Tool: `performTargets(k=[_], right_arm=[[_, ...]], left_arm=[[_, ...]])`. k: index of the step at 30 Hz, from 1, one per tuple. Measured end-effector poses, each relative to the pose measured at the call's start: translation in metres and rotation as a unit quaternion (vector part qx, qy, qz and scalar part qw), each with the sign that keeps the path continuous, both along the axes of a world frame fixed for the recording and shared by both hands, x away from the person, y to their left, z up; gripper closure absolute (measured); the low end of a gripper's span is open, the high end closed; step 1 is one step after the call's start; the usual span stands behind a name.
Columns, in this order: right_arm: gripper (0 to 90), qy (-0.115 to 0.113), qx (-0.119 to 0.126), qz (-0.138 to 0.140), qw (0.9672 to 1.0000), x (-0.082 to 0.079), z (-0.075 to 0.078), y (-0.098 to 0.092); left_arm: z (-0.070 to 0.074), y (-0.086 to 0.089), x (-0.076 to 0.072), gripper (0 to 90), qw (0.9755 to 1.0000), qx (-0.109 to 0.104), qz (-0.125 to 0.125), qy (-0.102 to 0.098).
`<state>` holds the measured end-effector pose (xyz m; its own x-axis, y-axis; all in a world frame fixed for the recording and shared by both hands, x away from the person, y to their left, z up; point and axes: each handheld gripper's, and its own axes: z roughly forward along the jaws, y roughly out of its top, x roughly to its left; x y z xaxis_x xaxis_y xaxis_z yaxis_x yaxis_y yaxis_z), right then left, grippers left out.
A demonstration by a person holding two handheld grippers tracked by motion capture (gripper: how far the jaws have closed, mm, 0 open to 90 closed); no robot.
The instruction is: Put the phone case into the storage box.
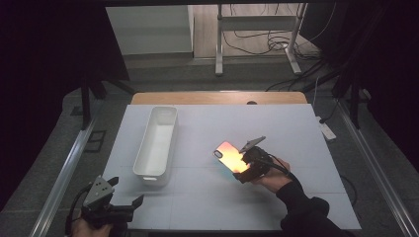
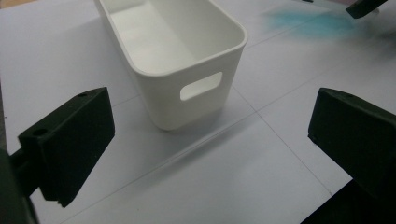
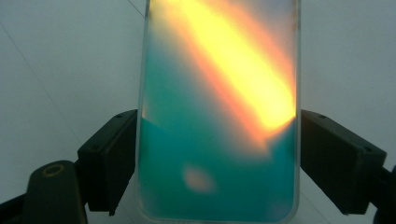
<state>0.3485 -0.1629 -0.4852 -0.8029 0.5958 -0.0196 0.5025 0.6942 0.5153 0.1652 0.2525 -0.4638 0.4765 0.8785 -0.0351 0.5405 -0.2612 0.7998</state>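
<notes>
A table covered by a pale white sheet marked with faint grid lines is seen from above, a strip of its wooden top left bare along the far edge, where a small dark spot is seen. A long white plastic bin is set directly on the sheet at about nine o'clock from the table's centre, its length running from the far side toward the near side. In the left gripper view, a slot handle is seen cut into the bin's near end wall, and the bin's inside is shown empty.
</notes>
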Motion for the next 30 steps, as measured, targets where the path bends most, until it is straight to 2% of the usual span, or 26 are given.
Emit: performTargets(k=[4, 7, 11, 14, 22, 30], right_arm=[[16.8, -0.006, 0.012, 0.002, 0.9999, -0.004, 0.005, 0.000], [16.8, -0.009, 0.021, 0.004, 0.9997, -0.006, 0.008, -0.001], [16.8, -0.014, 0.033, 0.007, 0.9993, -0.009, 0.013, -0.003], [16.8, -0.018, 0.041, 0.012, 0.9989, -0.011, 0.016, -0.005], [16.7, -0.024, 0.059, 0.015, 0.9978, -0.017, 0.023, -0.010], [16.7, -0.029, 0.087, 0.016, 0.9957, -0.022, 0.032, -0.018]], left_arm=[[0.000, 0.000, 0.001, 0.0, 1.0000, 0.002, 0.004, 0.002], [0.001, -0.001, 0.002, 0.0, 1.0000, -0.007, 0.001, 0.000], [0.001, -0.003, 0.003, 0.0, 1.0000, -0.007, -0.003, -0.002], [0.001, -0.005, 0.005, 0.0, 0.9998, -0.015, -0.010, -0.002], [0.004, -0.015, 0.010, 0.0, 0.9994, -0.011, -0.032, -0.005], [0.006, -0.024, 0.019, 0.0, 0.9979, -0.032, -0.057, -0.007]])
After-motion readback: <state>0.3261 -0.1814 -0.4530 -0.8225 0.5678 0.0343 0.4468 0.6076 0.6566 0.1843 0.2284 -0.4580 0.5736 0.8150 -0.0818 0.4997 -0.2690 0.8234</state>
